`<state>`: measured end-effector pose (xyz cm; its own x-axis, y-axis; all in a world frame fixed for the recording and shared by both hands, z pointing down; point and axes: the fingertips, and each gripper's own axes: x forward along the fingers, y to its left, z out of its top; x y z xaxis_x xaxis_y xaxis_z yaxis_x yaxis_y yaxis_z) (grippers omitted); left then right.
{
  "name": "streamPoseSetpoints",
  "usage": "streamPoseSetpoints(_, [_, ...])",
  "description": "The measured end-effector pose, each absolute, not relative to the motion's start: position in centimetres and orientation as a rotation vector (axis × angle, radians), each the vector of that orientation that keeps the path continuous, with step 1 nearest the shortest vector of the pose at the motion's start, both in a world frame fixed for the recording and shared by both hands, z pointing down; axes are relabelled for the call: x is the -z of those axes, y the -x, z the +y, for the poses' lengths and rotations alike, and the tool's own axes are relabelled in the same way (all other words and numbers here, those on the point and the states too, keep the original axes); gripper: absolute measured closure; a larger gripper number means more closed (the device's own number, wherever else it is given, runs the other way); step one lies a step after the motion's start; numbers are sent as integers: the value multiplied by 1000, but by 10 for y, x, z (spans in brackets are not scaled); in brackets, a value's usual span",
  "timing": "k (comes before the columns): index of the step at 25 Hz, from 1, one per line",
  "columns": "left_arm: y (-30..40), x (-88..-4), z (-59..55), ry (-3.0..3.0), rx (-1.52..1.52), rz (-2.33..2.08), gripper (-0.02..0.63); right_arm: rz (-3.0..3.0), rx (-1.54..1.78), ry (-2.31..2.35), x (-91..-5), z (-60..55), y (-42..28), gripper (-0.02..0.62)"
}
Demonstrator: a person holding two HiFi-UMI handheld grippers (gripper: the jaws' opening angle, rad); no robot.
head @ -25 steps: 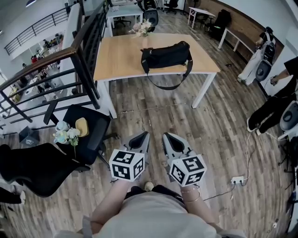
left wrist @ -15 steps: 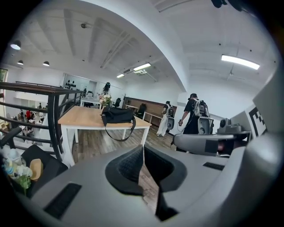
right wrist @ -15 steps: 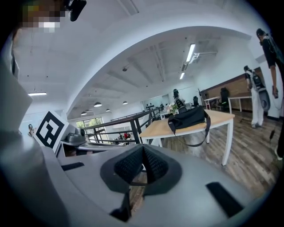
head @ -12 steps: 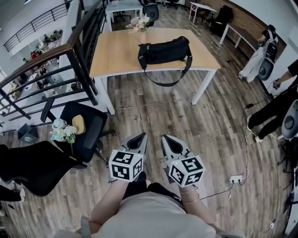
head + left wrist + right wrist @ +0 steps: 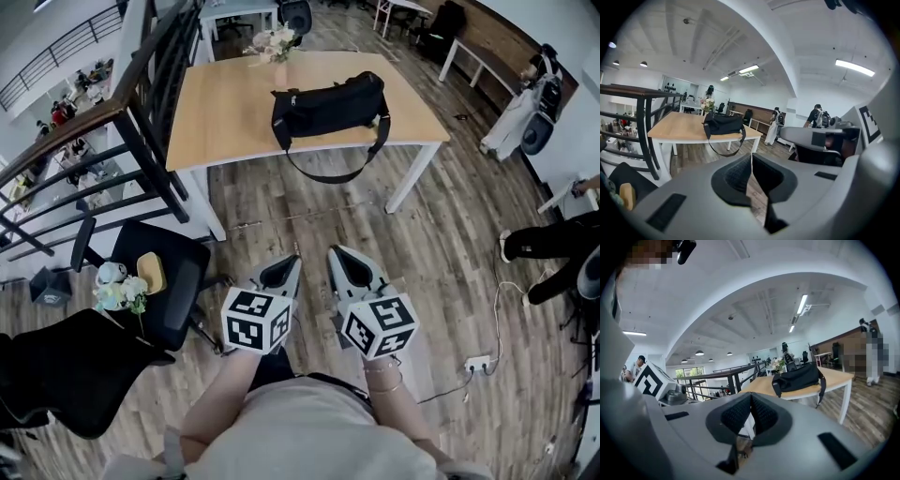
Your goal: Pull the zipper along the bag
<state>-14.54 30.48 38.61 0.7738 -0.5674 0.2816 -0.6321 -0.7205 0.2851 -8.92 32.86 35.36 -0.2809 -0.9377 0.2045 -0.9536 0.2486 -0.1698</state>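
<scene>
A black duffel bag (image 5: 327, 108) lies on the wooden table (image 5: 225, 117) far ahead, its strap (image 5: 337, 174) hanging over the front edge. The same bag (image 5: 723, 125) shows small in the left gripper view, and the bag (image 5: 797, 377) shows in the right gripper view. Both grippers are held close to the person's body, well short of the table. My left gripper (image 5: 285, 272) is shut with nothing between its jaws. Beside it my right gripper (image 5: 342, 265) is shut and empty too.
A black railing (image 5: 141, 103) runs along the left of the table. A black office chair (image 5: 159, 281) with a yellow object and flowers stands at left. A vase of flowers (image 5: 272, 42) sits at the table's far edge. People stand at right (image 5: 539, 94). A power strip (image 5: 478, 363) lies on the floor.
The person has walked forward: the table and bag sit a little nearer and larger, and the chair has slid back down the left side. Both grippers stay shut and side by side.
</scene>
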Motion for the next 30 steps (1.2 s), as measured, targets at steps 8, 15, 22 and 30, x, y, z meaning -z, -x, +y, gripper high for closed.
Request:
streamPoseSetpoints(8, [136,-372,185,-2617,-243,-859,584,-2341,-417,-1824,-365,228,83,590])
streamPoseSetpoints(15, [128,-352,108,-2724,-154,-749,584,-2331,-439,-1852,-370,151,81,589])
streamPoseSetpoints(22, [136,-364,69,-2677,-138,-757,584,-2261,-506,-1870,-383,121,71,589])
streamPoseSetpoints(30, [122,-377,33,-2669,-174,-769,584,-2290,-539,-1831,-398,77,53,589])
